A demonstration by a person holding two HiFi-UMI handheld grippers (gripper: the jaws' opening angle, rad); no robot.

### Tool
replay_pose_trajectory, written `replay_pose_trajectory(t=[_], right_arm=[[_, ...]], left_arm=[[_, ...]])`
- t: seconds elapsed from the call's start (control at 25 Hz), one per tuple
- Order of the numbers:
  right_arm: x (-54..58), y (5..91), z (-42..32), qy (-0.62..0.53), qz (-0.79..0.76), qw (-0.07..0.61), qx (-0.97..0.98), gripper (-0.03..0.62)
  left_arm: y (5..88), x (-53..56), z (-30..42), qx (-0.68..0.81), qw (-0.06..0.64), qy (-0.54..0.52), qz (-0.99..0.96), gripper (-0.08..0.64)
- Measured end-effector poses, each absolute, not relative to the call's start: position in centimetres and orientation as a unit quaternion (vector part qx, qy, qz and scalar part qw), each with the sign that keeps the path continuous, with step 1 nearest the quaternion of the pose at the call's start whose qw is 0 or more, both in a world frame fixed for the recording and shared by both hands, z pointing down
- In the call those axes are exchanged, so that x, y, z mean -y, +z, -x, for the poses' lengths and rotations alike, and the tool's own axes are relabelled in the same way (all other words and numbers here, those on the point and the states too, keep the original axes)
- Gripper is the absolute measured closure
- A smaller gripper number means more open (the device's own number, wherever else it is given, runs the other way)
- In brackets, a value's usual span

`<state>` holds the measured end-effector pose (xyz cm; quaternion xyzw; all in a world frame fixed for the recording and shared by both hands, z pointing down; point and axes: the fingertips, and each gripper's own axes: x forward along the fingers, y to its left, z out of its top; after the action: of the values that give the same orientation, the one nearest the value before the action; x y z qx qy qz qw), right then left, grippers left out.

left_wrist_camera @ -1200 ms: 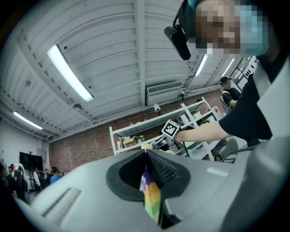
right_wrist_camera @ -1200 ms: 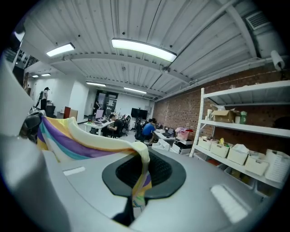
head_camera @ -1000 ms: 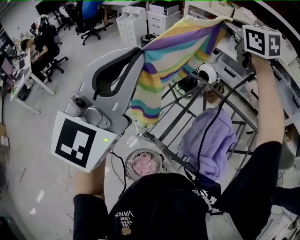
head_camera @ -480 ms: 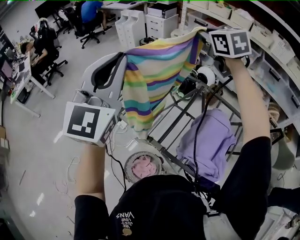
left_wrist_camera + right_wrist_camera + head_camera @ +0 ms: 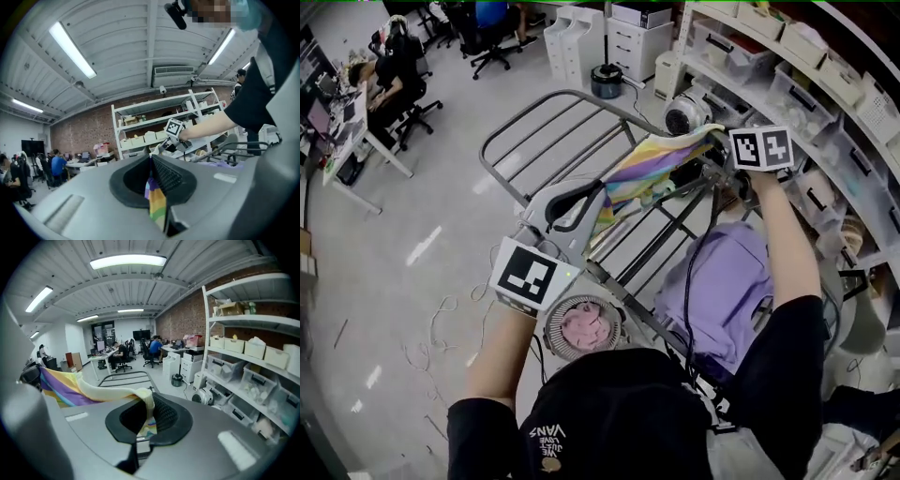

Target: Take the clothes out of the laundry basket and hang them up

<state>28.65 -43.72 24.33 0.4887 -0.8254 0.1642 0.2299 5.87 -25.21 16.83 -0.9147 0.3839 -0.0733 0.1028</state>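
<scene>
A pastel striped cloth (image 5: 652, 169) is stretched between my two grippers, just above the grey metal drying rack (image 5: 546, 125). My left gripper (image 5: 598, 206) is shut on one corner of the cloth (image 5: 157, 202). On the right, my right gripper (image 5: 719, 142) is shut on the opposite edge (image 5: 89, 391), near the rack's far side. A purple garment (image 5: 719, 289) hangs on the rack's near right part. The round laundry basket (image 5: 558, 317) stands on the floor below my left arm, with pink clothes inside. In the left gripper view the right gripper (image 5: 169, 138) shows ahead.
Shelves with storage bins (image 5: 787, 80) run along the right, close behind the rack. A white fan (image 5: 684, 114) and a dark pot (image 5: 607, 81) stand on the floor beyond it. People sit at desks (image 5: 389, 84) far left. Loose cables (image 5: 441, 323) lie on the floor.
Both grippers have come down with the striped cloth, from high overhead to just above the rack. The cloth now lies stretched and flatter instead of hanging in a long drape.
</scene>
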Motion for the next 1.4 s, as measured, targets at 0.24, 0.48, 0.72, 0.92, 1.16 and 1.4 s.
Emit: replay_pose_trajectory(t=[0.24,0.48,0.72,0.92,1.16,1.4], right_arm=[[40.3,29.7,-30.5,0.193,-0.484,0.235,0.821,0.578],[37.3,33.9,-30.9,0.177,-0.459,0.299,0.818,0.578],[34.9,35.9,-31.3,0.166,-0.434,0.343,0.817,0.578],[32.8,36.0,-32.7,0.176,-0.428,0.346,0.817,0.578],[31.4,36.5,-34.4,0.175,-0.429,0.357,0.811,0.578],[31.2,38.1,-34.3,0.155,-0.442,0.402,0.787,0.563]], left_arm=[[24.1,21.6,-11.2,-0.295,0.056,-0.103,0.948,0.548],[30.4,18.8,-14.7,-0.22,0.006,-0.169,0.961,0.548],[33.1,16.0,-15.7,-0.166,-0.044,-0.195,0.966,0.548],[34.1,13.2,-16.3,-0.131,-0.065,-0.197,0.97,0.548],[35.8,10.6,-17.1,-0.091,-0.06,-0.225,0.968,0.548],[38.1,9.7,-17.1,-0.086,-0.027,-0.266,0.96,0.546]])
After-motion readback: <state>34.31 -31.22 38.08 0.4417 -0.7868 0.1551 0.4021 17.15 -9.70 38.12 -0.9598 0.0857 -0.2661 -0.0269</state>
